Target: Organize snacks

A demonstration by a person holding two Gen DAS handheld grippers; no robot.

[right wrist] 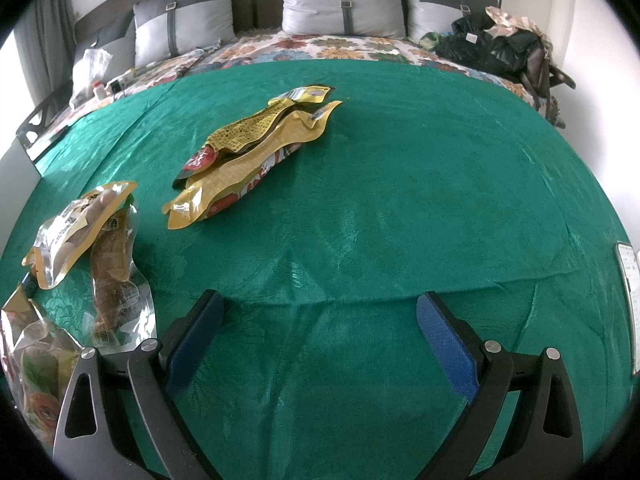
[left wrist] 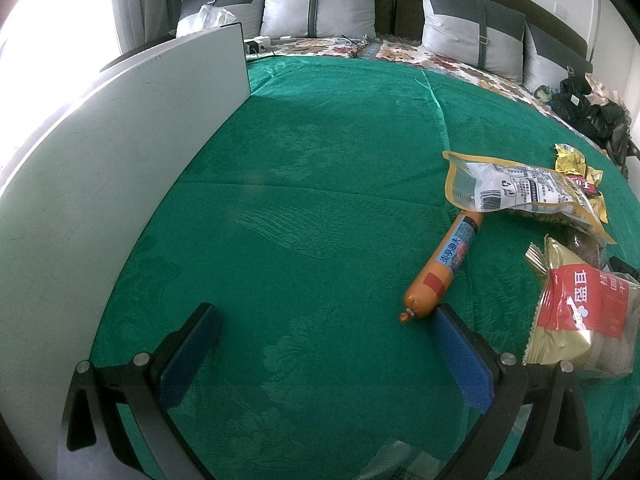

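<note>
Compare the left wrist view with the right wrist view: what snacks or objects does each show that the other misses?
Only the left wrist view shows the orange sausage stick lying by the open left gripper, the white panel standing at the left, and the red-and-gold snack pack.

Only the right wrist view shows the open right gripper, the stacked yellow pouches, and the clear vacuum-packed snack.

Both show the green bedspread, grey pillows, and the dark clothes pile.
</note>
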